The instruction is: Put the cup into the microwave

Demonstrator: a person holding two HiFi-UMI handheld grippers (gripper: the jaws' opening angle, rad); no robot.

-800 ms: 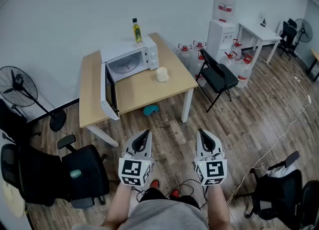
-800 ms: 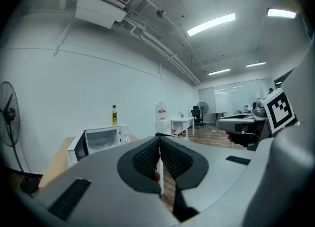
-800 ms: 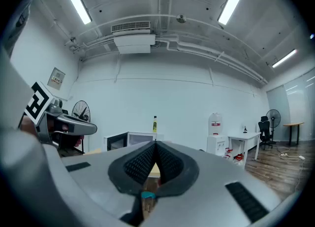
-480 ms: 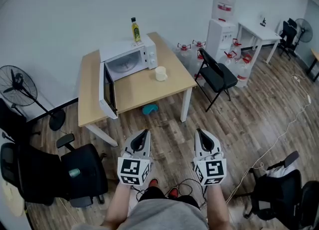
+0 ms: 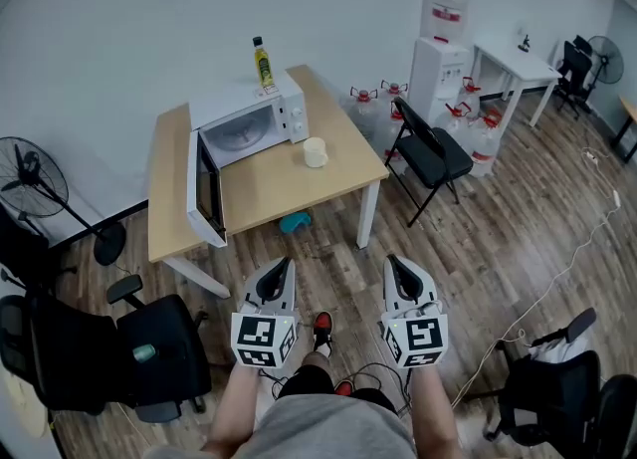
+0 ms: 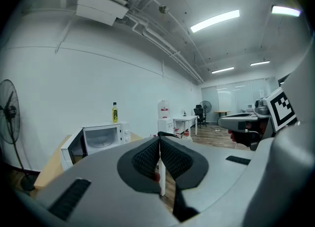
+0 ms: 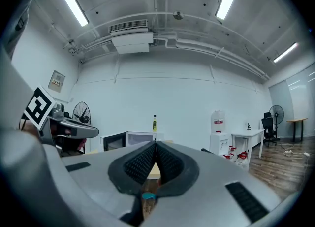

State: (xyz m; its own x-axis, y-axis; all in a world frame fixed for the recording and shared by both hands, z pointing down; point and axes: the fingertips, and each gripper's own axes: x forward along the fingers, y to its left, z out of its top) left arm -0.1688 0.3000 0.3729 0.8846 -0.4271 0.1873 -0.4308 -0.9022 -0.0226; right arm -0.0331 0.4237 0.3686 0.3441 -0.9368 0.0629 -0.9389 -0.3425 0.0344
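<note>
Head view: left tongs (image 5: 280,266) and right tongs (image 5: 393,262) are held side by side low in frame, over the wood floor (image 5: 478,248), well apart from the tabletop (image 5: 289,186). 1 cream cup (image 5: 315,152) stands upright on the tabletop, near the front right corner of the microwave (image 5: 249,120) and outside it. The microwave door (image 5: 204,196) is swung wide to the left, leaving the cavity exposed. 1 oil bottle (image 5: 263,63) stands on top of the microwave. A black folding chair (image 5: 430,153) is right of the tabletop, with a water dispenser (image 5: 443,49) behind it.

Left gripper view: the left tongs are pressed together at the tips, with nothing between the pads. The microwave, door open, sits beyond them to the left, the bottle on its top.

Right gripper view: the right tongs are pressed together, pinching nothing. The bottle shows just above the tips, the microwave behind them, the dispenser to the right.
</note>
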